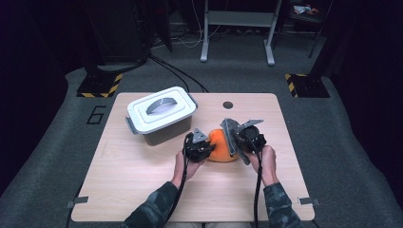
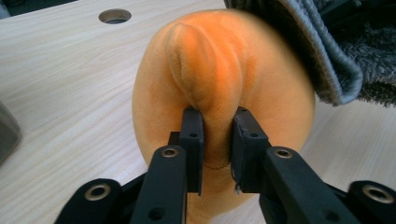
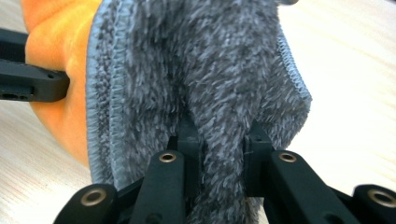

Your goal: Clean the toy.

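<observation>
Left claw [image 2: 215, 140] pinches the orange plush [image 2: 224, 70]; right claw [image 3: 219, 149] grips the grey cloth [image 3: 210, 60].

Left gripper [image 2: 217, 140] pinches fold of orange plush ball [image 2: 224, 74] — grey fleece cloth [image 2: 322, 56] drapes its upper right — table [image 2: 70, 79] beneath.

From my right gripper view, the grey fleece cloth [image 3: 196, 70] runs off the top edge and hides most of the orange plush [image 3: 56, 70]. In the left gripper view the cloth [image 2: 327, 51] is cut off at the top right corner. I can't tell what the plush is.
</observation>
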The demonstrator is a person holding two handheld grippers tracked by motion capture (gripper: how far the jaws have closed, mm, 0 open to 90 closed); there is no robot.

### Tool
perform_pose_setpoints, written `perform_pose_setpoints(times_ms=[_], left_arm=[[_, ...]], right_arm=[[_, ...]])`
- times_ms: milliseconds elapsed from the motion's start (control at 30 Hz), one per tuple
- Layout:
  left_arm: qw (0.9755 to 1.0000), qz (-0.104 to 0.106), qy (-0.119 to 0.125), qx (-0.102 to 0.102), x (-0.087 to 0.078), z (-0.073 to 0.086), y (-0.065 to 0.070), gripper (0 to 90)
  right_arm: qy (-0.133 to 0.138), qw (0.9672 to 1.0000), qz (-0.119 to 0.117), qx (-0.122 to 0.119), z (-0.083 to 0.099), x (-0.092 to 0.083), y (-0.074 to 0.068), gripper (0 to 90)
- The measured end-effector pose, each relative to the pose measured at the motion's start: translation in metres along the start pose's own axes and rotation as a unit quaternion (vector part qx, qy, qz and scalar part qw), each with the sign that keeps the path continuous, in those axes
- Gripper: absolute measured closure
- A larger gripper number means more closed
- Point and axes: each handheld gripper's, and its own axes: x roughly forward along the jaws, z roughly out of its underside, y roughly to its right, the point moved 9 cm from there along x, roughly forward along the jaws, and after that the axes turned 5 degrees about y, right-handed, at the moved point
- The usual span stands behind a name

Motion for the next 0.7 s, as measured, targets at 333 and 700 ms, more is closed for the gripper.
perform_pose_setpoints(times_ms=[333, 700], left_arm=[[0.9997, 0.013, -0.001, -0.022, -0.008, -0.014, 0.011, 79.3], [0.9998, 0.010, -0.010, -0.011, -0.004, -0.005, 0.008, 79.1]], right_arm=[[0.030, 0.9986, -0.013, -0.043, -0.031, -0.025, -0.027, 74.0], [0.004, 0.9983, 0.001, -0.057, -0.025, -0.005, -0.029, 74.2]])
